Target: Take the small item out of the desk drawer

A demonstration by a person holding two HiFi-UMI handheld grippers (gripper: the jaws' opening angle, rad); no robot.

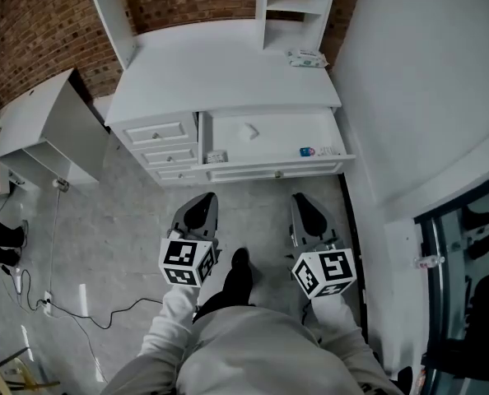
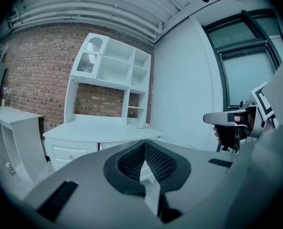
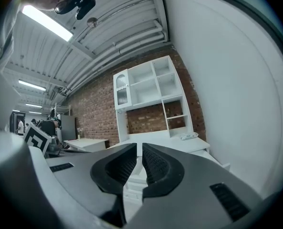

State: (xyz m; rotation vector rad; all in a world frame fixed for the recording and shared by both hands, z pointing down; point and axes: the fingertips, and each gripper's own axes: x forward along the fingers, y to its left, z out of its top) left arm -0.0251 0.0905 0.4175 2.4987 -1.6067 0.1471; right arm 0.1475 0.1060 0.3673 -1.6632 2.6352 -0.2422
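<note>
The white desk [image 1: 228, 72] has its wide drawer [image 1: 277, 169] pulled open. Inside lie a small blue item [image 1: 308, 151] at the right, a small boxy item [image 1: 216, 156] in the front left corner and a pale scrap [image 1: 249, 130] further back. Both grippers hang side by side above the floor, short of the drawer front. My left gripper [image 1: 202, 200] [image 2: 145, 142] is shut, its pads meeting with nothing between them. My right gripper [image 1: 304, 200] [image 3: 139, 145] points level at the desk [image 3: 179, 144], its jaws all but closed, only a thin slit between them, and empty.
Three small shut drawers [image 1: 158, 134] stack at the desk's left. A tissue pack [image 1: 308, 57] lies on the desktop under the hutch. A white side table [image 1: 30, 122] stands left, a cable [image 1: 80, 311] trails over the floor, and a white wall [image 1: 426, 81] closes the right.
</note>
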